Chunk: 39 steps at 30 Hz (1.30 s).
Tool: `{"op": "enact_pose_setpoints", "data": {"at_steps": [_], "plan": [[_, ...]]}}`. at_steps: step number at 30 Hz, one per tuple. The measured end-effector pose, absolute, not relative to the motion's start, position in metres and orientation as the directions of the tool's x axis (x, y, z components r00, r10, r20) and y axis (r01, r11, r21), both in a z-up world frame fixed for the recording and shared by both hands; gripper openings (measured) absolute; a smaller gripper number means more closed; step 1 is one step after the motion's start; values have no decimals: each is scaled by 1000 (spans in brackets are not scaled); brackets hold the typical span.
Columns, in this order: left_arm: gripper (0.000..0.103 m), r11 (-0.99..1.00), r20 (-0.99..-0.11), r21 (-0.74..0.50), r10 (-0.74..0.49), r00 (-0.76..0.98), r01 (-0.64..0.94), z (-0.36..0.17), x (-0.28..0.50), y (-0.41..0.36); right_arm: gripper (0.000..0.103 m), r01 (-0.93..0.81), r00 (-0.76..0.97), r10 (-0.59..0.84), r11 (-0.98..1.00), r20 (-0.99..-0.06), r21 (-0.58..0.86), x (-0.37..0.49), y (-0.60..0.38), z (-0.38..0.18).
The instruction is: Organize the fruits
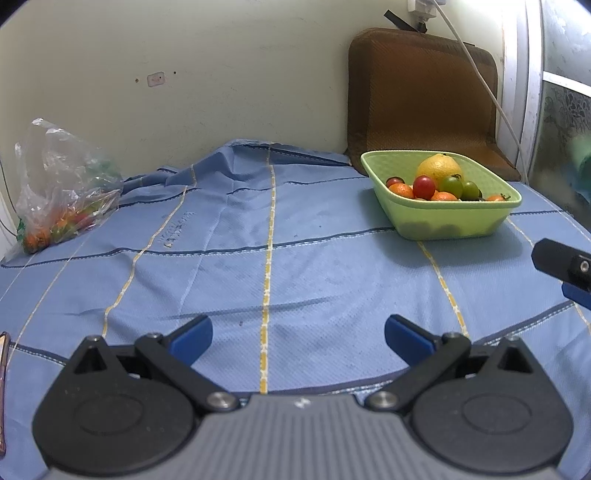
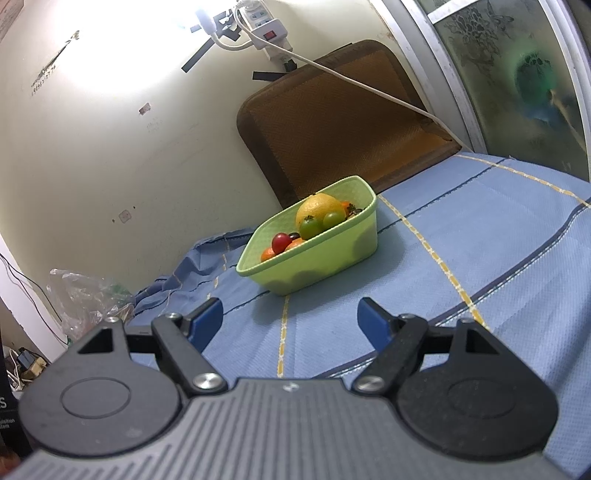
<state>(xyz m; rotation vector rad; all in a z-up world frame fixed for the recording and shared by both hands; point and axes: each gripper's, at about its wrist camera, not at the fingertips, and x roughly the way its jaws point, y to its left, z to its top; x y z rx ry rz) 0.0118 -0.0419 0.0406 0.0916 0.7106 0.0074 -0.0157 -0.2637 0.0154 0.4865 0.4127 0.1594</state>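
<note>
A light green basket [image 1: 454, 221] stands on the blue cloth at the back right. It holds a large yellow citrus [image 1: 439, 168], red and green tomatoes [image 1: 423, 186] and small oranges. In the right wrist view the basket [image 2: 325, 254] is ahead of centre. A clear plastic bag [image 1: 62, 188] with more small fruits lies at the far left; it also shows in the right wrist view [image 2: 88, 295]. My left gripper [image 1: 298, 338] is open and empty above the cloth. My right gripper [image 2: 290, 317] is open and empty, short of the basket; its finger shows at the left wrist view's right edge.
A brown cushion [image 1: 424, 96] leans on the wall behind the basket. A white cable [image 1: 480, 81] hangs across it from a power strip [image 2: 266, 26]. A window frame [image 2: 458, 85] runs along the right. The blue striped cloth [image 1: 258, 258] covers the surface.
</note>
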Motion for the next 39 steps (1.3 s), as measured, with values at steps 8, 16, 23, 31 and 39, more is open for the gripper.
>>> {"op": "enact_pose_setpoints", "data": {"at_steps": [8, 16, 23, 31, 39], "plan": [[103, 995, -656, 95, 41, 754, 29, 38, 13, -43, 82, -46, 903, 245, 871, -352, 489, -14, -265, 13], [103, 993, -651, 111, 44, 757, 38, 38, 11, -46, 82, -42, 902, 245, 869, -355, 493, -13, -266, 13], [103, 992, -647, 122, 50, 761, 39, 38, 11, -48, 82, -42, 902, 245, 869, -355, 493, -13, -266, 13], [103, 992, -647, 122, 46, 761, 44, 38, 10, -49, 82, -43, 902, 245, 869, -355, 493, -13, -266, 13], [103, 991, -626, 99, -5, 780, 86, 43, 5, -51, 82, -43, 903, 245, 869, -353, 493, -13, -265, 11]]}}
